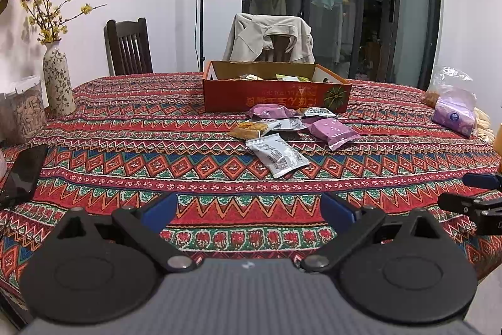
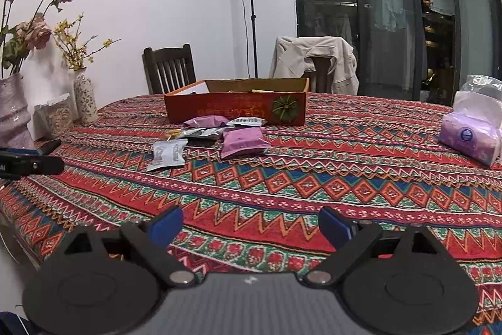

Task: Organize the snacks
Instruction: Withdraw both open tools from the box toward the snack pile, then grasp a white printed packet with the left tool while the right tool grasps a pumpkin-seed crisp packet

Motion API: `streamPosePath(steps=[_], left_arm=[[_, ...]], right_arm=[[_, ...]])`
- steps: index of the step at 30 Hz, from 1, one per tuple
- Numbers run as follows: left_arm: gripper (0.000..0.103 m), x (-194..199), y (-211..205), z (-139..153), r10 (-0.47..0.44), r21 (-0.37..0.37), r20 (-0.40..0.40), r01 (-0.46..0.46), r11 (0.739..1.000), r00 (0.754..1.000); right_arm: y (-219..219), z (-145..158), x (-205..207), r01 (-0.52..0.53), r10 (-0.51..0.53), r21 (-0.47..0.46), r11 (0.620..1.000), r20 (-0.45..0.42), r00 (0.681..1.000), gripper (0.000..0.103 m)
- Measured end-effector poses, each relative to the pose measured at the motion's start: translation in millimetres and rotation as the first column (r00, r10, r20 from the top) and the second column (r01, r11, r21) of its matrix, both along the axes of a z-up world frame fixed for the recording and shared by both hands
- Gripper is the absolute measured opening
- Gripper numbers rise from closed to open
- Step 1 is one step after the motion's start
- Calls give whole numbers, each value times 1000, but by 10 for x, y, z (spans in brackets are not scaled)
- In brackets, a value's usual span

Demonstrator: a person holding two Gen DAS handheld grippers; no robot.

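Note:
Several snack packets lie loose on the patterned tablecloth in front of an orange cardboard box [image 1: 276,98] [image 2: 235,110] that holds more snacks. Nearest me is a white packet [image 1: 277,156] [image 2: 168,153], then a purple packet [image 1: 334,131] [image 2: 243,141], an orange packet [image 1: 252,129] and another purple packet [image 1: 269,111] [image 2: 205,121] by the box. My left gripper [image 1: 249,211] hovers open over the near tablecloth, well short of the packets, nothing between its blue pads. My right gripper [image 2: 251,225] is likewise open and empty; its tip [image 1: 477,197] shows at the right edge of the left wrist view.
A floral vase [image 1: 58,80] [image 2: 85,98], a clear jar [image 1: 23,115] and a dark phone [image 1: 23,173] stand at the left. A purple tissue pack [image 1: 455,115] [image 2: 470,137] sits at the right. Two chairs [image 1: 128,47] [image 2: 169,68] stand behind the table, one draped with a jacket.

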State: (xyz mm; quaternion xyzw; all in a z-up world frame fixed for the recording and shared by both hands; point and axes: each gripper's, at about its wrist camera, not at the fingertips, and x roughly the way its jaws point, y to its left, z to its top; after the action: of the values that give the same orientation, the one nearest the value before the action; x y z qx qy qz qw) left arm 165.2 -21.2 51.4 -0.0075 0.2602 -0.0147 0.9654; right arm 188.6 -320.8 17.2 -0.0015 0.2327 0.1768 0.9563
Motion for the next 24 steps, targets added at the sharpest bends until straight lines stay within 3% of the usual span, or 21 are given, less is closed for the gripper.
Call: streamPosePath(steps=[5,8,19,21,24], left_arm=[[100,146,44,-50,-2,-30,-32,1,1000,1000],[100,359,27,-102,-42,-90,-63,37,995,997],[96,1687,-308,-358,-88,-169,-156,61,984,984],[90,1854,-353,-410,-79,-152,-171,52,987,982],[68,1984,-404,-492,-75,-132,-178,52,990,981]], right_arm=[[47,-8,74,-7,7,-8,1000,-12,1000,93],[76,-15,148,-6,5,-10,1000,-25,1000,93],[129,20,559,14,-15,-16,1000,-40,999,93],[132,46,680,18,-19,-9,1000,-38,999,93],[153,92,930,25,-24,10,1000,-53,998,93]])
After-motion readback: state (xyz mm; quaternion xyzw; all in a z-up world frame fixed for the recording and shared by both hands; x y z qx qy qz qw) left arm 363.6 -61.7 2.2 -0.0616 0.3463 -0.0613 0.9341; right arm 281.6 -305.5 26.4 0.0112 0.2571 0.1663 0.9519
